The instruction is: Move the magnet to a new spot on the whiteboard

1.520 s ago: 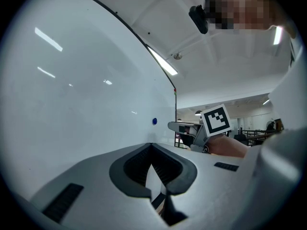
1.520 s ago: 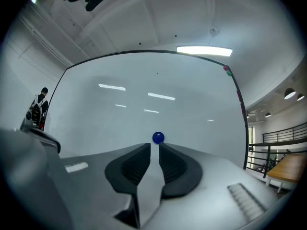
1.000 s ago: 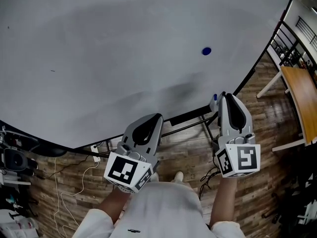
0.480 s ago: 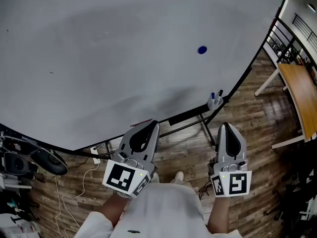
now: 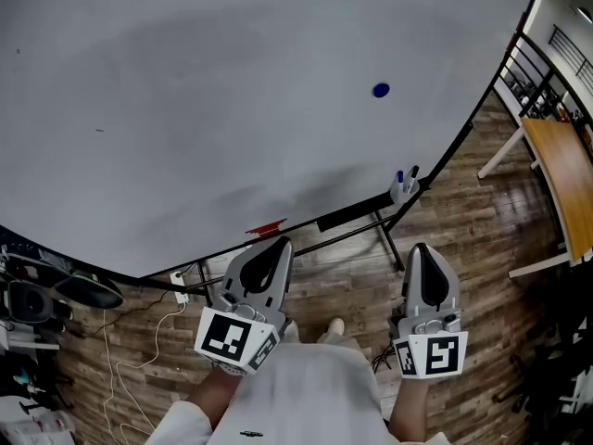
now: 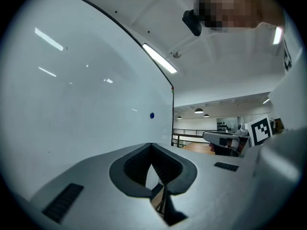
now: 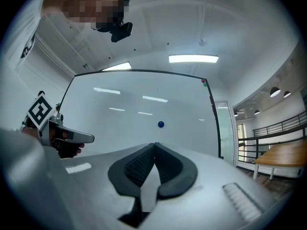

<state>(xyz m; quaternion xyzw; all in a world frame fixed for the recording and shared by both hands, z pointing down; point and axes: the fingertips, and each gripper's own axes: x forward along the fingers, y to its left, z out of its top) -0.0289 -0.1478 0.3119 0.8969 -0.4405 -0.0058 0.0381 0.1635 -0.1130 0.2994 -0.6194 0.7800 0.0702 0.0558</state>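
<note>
Here's the whiteboard (image 5: 232,91), big and nearly bare, and the blue magnet (image 5: 381,90) sits stuck on its right-hand part, well above the tray along the bottom edge and touched by nobody. Both tools hang low and back from the board, over the wooden floor (image 5: 482,211), close in front of the person's body. The left gripper (image 5: 271,246) points up toward the board's lower edge, and from its own camera the jaws are together, pads meeting at the tips with nothing between them (image 6: 151,145); the magnet (image 6: 152,115) shows as a small blue dot far up the board beyond them. Over on the other side, the right gripper (image 5: 422,250) is level with its partner and well apart from it. Its jaws are just finishing their close, pads tip to tip and empty (image 7: 154,143), with the magnet (image 7: 160,124) dead ahead on the board, a long way past the tips. Each tool catches the other at the edge of its view: the right one off to the side (image 6: 225,140), the left one likewise (image 7: 67,137). Down on the tray there's a small red object (image 5: 268,228), just above the left gripper's tip, and a cup of markers (image 5: 403,184) hangs at the tray's right end. White cables (image 5: 139,341) trail across the floor at the left.
</note>
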